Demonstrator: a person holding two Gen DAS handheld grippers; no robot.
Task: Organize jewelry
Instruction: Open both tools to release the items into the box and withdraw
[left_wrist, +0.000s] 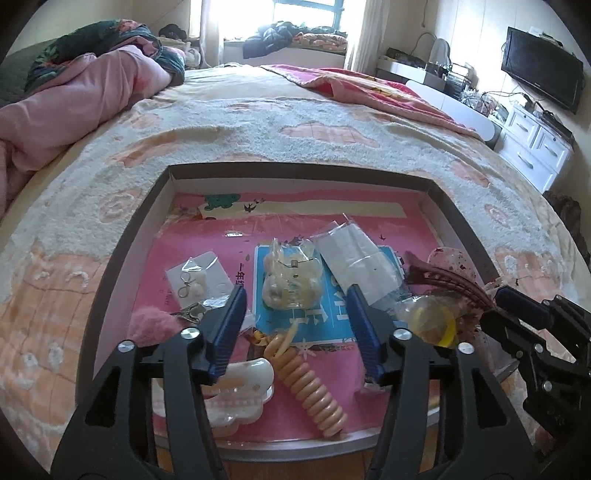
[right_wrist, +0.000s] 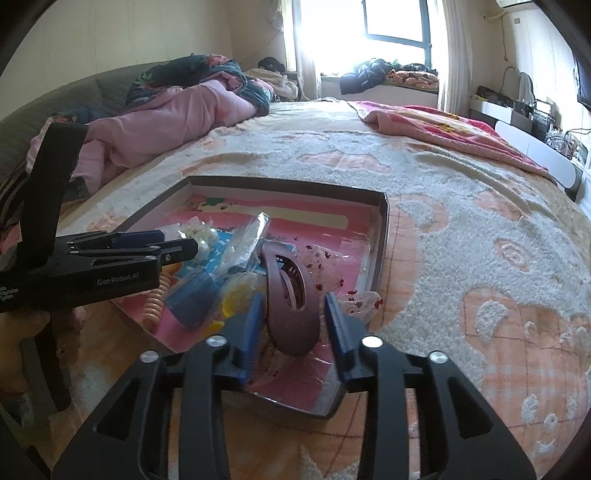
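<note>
Right tool (right_wrist: 293, 321) stands part open, the mauve hair claw (right_wrist: 291, 295) upright between its blue pads, gaps visible each side. Left tool (left_wrist: 295, 317) part open over the bagged trinket (left_wrist: 291, 277), pads clear. Both items lie in the shallow box (left_wrist: 122, 236) on the bed (left_wrist: 295, 122).

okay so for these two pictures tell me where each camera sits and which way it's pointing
Left wrist view: on the left gripper, looking down over a shallow cardboard tray lying on a bed; its open blue-padded fingers frame a peach spiral hair tie; the right gripper enters at right.
Right wrist view: on the right gripper, facing the tray's right corner; a mauve plastic claw hair clip stands between its open fingers; the left gripper enters at left.
Shared: tray, clip, hair tie, window.
</note>
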